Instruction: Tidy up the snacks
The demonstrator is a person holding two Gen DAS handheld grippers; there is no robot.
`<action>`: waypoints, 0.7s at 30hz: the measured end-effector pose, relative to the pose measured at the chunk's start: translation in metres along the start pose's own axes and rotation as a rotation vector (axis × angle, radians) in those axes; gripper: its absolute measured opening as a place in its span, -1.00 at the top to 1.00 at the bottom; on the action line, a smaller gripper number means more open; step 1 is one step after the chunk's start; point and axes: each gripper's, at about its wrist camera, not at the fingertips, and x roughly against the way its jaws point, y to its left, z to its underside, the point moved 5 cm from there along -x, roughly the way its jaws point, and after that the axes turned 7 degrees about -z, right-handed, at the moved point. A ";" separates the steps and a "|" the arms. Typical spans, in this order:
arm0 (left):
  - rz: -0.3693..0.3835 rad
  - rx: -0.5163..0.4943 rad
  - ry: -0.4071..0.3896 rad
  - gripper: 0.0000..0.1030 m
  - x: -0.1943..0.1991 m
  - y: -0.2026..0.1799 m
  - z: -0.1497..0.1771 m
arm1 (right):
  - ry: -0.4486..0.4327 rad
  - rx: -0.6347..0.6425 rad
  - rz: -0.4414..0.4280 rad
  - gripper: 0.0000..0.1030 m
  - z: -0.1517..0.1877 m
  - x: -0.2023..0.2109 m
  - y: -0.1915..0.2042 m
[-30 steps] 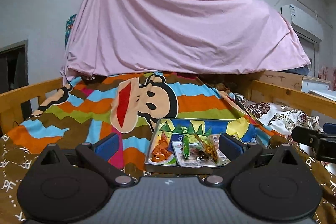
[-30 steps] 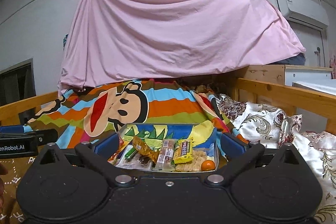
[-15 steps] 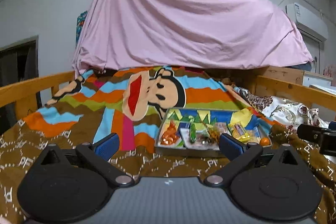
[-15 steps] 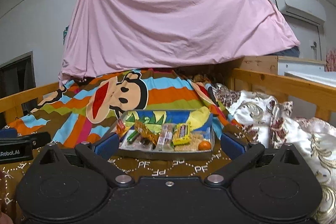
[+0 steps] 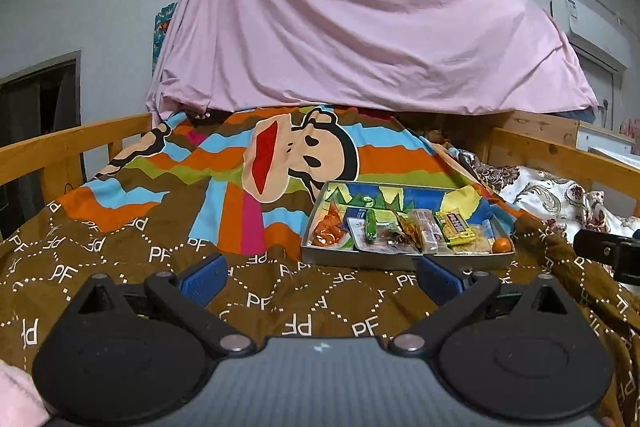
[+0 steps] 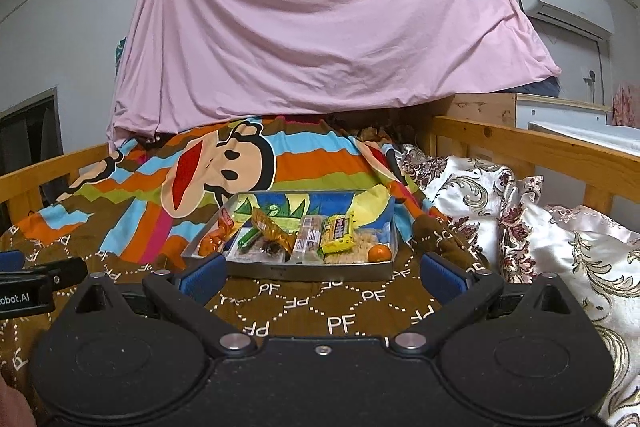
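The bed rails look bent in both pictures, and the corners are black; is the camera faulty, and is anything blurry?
No fault: left view, the wide lens bows the wooden rail and leaves dark corners; the tray of snacks is sharp, the pink sleeve at the edge is soft. Right view, the same bending shows on the rail; indoor light is even, no glare, and the open tool is crisp.

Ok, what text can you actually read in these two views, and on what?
"PF": repeated on the brown blanket.
"obot.AI": on the left gripper, cut off by the frame edge.
Yellow snack packet: dark lettering, too blurred to read.
Air conditioner label: too small to read.
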 end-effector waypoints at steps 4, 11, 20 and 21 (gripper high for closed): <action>0.006 -0.007 0.012 -0.99 0.004 -0.001 0.003 | 0.011 0.004 0.000 -0.99 0.004 0.006 0.003; 0.026 -0.014 0.063 -0.99 0.004 0.000 0.009 | 0.059 -0.008 0.002 -0.99 0.012 0.007 0.005; 0.007 -0.031 0.129 -0.99 -0.005 -0.002 0.016 | 0.127 -0.025 0.001 -0.99 0.023 0.000 0.006; 0.002 -0.034 0.136 -0.99 -0.006 -0.002 0.017 | 0.136 -0.024 0.002 -0.99 0.024 -0.001 0.006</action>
